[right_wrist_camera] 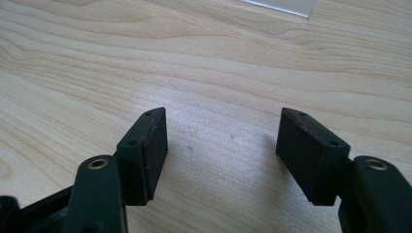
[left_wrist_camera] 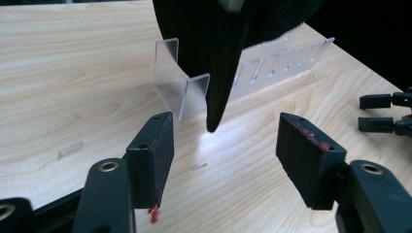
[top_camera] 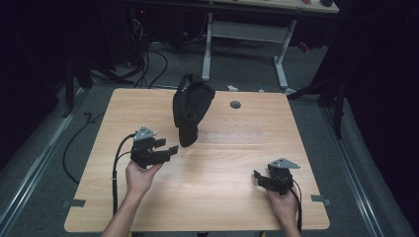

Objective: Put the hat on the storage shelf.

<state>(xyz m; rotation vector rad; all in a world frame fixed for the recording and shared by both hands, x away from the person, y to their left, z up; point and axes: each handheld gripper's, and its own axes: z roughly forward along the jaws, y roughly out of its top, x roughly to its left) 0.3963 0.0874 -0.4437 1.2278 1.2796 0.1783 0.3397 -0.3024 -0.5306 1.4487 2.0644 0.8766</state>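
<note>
Landmark: the clear acrylic stand (left_wrist_camera: 182, 87), upright near the middle of the wooden table (top_camera: 207, 197); every place below is told from it.
Black cap (top_camera: 190, 111): hangs on the stand, its peak pointing down, the tip just above the tabletop on the side of the stand nearest the left gripper.
Left gripper (top_camera: 165, 148): just beside the stand on the person's side, aimed at it; jaws spread apart with nothing between the pads, the tip of the peak just past them in the left gripper view.
Right gripper (top_camera: 259, 178): well apart from the stand, low over bare wood near the table's near right corner; jaws released, gripping nothing.
Risk, snag: I judge that a left gripper swing toward the stand could catch the hanging peak and drag the cap off.
Risk, tipping: the stand looks light and thin, so a knock from a jaw could slide or topple it, cap and all.
Risk, poor hold: soft cloth may fold or slip if only the very tip gets pinched.
Left hand pose: hand under the gripper body, forearm coming from the near edge, jaws roughly level, pointing toward the stand.
Right hand pose: hand behind the gripper, jaws angled toward the stand, close to the wood.
</note>
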